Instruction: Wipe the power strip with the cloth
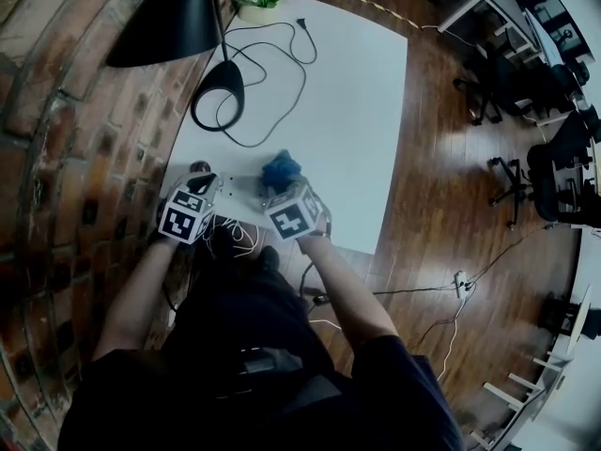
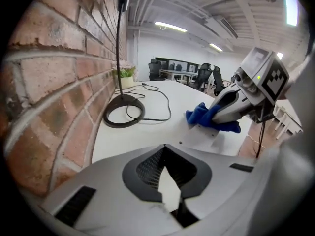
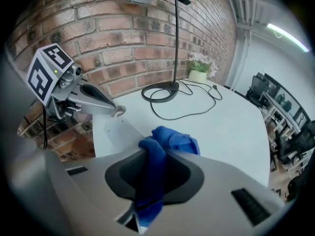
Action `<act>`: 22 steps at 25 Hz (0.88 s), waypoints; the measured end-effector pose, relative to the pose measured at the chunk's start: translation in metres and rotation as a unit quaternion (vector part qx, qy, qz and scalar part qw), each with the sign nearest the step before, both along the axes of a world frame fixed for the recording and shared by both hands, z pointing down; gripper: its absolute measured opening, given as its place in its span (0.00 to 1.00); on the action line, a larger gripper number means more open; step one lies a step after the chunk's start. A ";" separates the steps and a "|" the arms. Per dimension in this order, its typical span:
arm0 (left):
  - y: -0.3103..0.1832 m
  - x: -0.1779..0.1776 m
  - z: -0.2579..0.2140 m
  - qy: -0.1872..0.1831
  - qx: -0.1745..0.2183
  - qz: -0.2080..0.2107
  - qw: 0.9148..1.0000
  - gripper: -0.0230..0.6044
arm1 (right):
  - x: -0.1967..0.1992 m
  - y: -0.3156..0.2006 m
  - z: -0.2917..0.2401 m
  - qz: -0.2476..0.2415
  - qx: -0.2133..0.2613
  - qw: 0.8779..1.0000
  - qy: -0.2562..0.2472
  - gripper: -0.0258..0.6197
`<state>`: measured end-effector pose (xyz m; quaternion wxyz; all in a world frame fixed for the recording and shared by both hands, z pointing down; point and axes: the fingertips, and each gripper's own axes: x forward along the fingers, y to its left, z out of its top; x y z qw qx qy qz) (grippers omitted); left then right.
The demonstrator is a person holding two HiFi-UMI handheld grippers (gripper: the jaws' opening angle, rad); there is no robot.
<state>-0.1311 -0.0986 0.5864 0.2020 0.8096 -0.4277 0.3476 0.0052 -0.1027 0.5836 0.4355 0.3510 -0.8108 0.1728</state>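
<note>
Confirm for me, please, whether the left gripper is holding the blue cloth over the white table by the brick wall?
Not quite: the right gripper holds the blue cloth, as the right gripper view shows; the left gripper is shut and empty. The white table and the brick wall are as you say.

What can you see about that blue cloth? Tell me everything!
The cloth is bright blue and looks soft and fuzzy. It is scrunched into a crumpled wad, not spread flat. One fold runs back between the jaws of the right gripper, which pinch it tight. The wad sits low at the near end of the white table, right at the white power strip. Whether it presses on the strip can't be told.
</note>
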 end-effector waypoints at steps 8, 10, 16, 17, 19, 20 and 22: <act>0.010 0.010 0.007 0.010 -0.044 0.000 0.999 0.04 | -0.001 -0.001 0.001 0.006 -0.007 1.000 0.005 0.14; 0.010 0.011 0.011 0.004 -0.042 0.008 0.999 0.04 | -0.003 -0.001 0.002 0.006 -0.012 1.000 0.005 0.14; 0.011 0.009 0.011 0.013 -0.053 0.009 0.998 0.04 | -0.009 -0.001 0.000 0.002 -0.011 1.000 0.021 0.14; 0.011 0.010 0.011 0.009 -0.053 0.012 0.998 0.04 | -0.013 -0.001 0.000 -0.002 -0.011 1.000 0.019 0.14; 0.011 0.011 0.011 0.010 -0.056 0.015 0.998 0.04 | -0.024 0.000 0.000 -0.015 -0.011 1.000 0.017 0.14; 0.011 0.012 0.011 0.011 -0.058 0.016 0.998 0.04 | -0.030 0.001 0.000 -0.024 -0.011 1.000 0.017 0.14; 0.011 0.012 0.011 0.010 -0.060 0.016 0.998 0.04 | -0.043 0.002 0.000 -0.041 -0.011 0.999 0.019 0.14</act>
